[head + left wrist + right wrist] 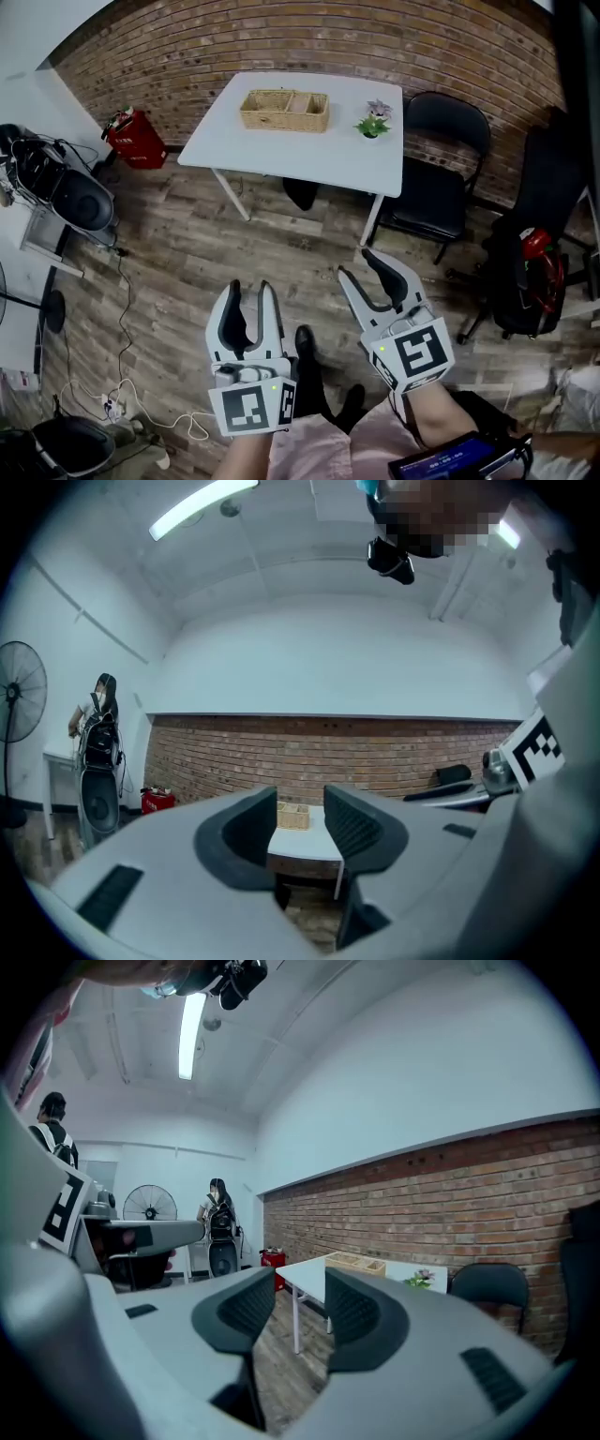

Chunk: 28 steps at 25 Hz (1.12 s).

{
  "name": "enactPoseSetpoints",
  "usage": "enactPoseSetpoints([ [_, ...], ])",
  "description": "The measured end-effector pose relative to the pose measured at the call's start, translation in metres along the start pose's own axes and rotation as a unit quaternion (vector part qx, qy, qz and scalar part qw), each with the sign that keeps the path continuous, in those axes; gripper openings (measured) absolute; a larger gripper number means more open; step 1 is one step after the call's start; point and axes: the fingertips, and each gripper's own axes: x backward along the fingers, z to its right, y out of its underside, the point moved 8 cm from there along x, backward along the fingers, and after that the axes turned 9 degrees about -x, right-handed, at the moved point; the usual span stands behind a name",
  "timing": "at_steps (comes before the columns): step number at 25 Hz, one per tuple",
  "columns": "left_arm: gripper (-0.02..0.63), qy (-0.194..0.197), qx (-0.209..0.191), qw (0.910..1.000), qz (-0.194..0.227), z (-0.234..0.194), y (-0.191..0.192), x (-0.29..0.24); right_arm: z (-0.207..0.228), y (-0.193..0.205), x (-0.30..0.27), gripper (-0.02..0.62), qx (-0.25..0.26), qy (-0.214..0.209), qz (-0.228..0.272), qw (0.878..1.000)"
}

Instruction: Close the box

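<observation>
I stand on the wood-plank floor (187, 253) of a room backed by a long brick wall (309, 37), both grippers raised ahead of me and well short of the work.

A white table (300, 155) stands against the wall. A black folding chair (441, 159) sits just beside its right end, and a second dark chair (539, 253) further right carries something black and red.

My left gripper (251, 289) points level toward the table with its jaws released and parted. Only air lies between the dark pads, and the table edge shows through the gap in the left gripper view. My right gripper (356, 262) sits just to its right, angled toward the table's right end. It is likewise released and gripping nothing.

At far left, beside a black speaker (98, 803) and a standing fan (19, 691), a person (101, 700) stands near the side wall.

The box (284, 110), a woven straw one, rests on the far half of the table near its back edge, well apart from both grippers. Its top looks open to my head view, with a divider inside, though at this range I cannot make out a lid.

A red fire extinguisher (136, 141) stands on the floor by the table's left corner. A small potted plant (373, 122) sits on the table to the right of the box, near it but apart.
</observation>
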Motion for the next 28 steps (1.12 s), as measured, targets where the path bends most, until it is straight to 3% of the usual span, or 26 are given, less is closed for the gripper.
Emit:
enactPoseSetpoints([
  [7,0.153,0.019,0.007,0.9998,0.001,-0.067,0.009,-0.107,0.021,-0.02,-0.115,0.16,0.0,0.023,-0.005,1.0],
  [13,0.153,0.032,0.0,0.9993,0.021,-0.108,0.001,-0.171,0.031,-0.044,-0.18,0.15,0.003,0.042,0.013,0.999],
  [28,0.153,0.056,0.002,0.9982,0.022,-0.143,0.016,-0.234,0.047,-0.064,-0.236,0.12,0.017,0.079,0.018,0.997],
])
